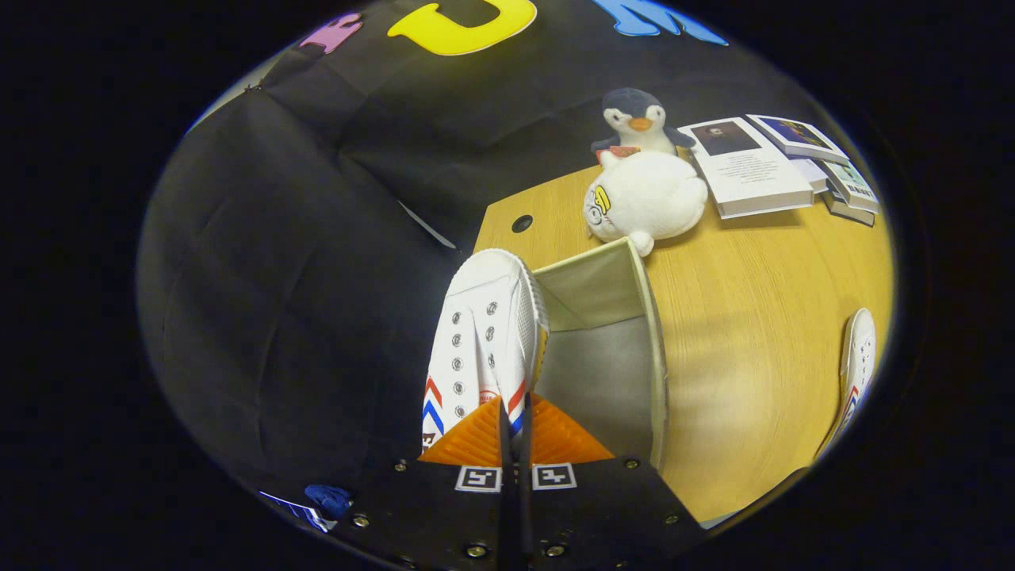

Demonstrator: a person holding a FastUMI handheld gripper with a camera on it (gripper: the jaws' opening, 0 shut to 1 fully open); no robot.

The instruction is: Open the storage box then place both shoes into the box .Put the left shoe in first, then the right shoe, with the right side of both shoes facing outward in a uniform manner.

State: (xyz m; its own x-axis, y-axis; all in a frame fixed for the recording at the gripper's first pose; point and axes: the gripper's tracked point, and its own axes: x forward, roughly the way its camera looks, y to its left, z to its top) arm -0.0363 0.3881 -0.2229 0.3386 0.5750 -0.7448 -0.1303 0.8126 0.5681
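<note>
This is looking like a staged recording booth rather than a lived-in home: black cloth (317,238) is hanging as a wall behind a wooden worktop (761,317). Household props are sitting on it, namely a penguin plush (637,119), a white plush toy (646,198) and some stacked books (781,166) lying at the far edge.

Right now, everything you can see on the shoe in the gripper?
The shoe is a white canvas sneaker with metal eyelets, no visible laces, a white rubber toe cap and red and blue chevron stripes on its side. It points away from the gripper, toe far, held above the table edge beside the open box, touching or overlapping its near wall. Both fingers pinch its collar. Its heel and sole are hidden.
</note>
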